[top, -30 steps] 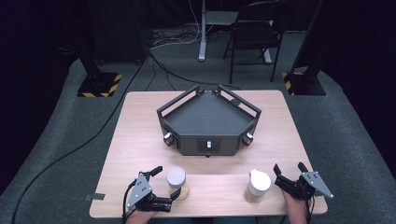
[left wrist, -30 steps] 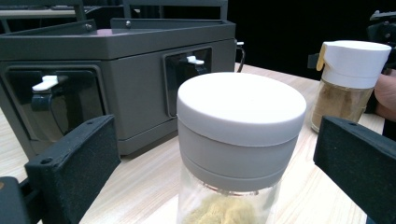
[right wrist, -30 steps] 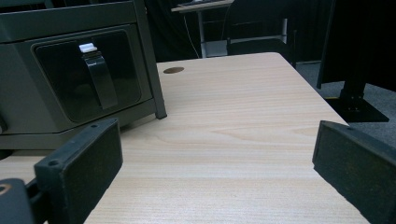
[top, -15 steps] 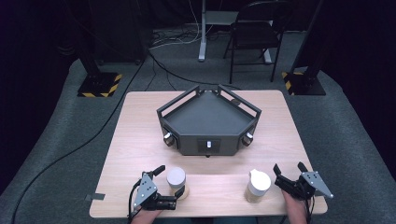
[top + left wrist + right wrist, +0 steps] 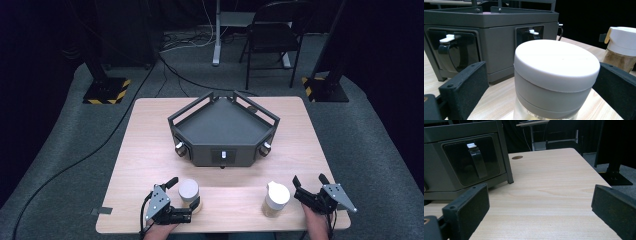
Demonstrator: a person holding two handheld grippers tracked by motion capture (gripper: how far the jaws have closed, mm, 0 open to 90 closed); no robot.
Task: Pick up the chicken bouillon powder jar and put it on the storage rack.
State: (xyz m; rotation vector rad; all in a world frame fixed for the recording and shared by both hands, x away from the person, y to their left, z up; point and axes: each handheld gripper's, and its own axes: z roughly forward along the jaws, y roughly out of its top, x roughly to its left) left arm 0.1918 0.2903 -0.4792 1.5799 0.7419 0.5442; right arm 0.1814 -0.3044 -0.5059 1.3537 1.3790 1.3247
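High view shows the left gripper (image 5: 182, 200) at the near edge of the worktop (image 5: 150, 145), set around a grey-lidded jar (image 5: 189, 192). Left gripper view has that jar (image 5: 555, 77) standing upright between the two black jaws, which have just been closing in on it; a gap shows on the left side, and the right jaw sits close by the lid, so the jar is not yet gripped. The right gripper (image 5: 310, 192) rests released just beside a white-capped spice jar (image 5: 276, 198), its jaws spread over bare wood. Behind both jars stands a dark grey angular tray (image 5: 223, 131).
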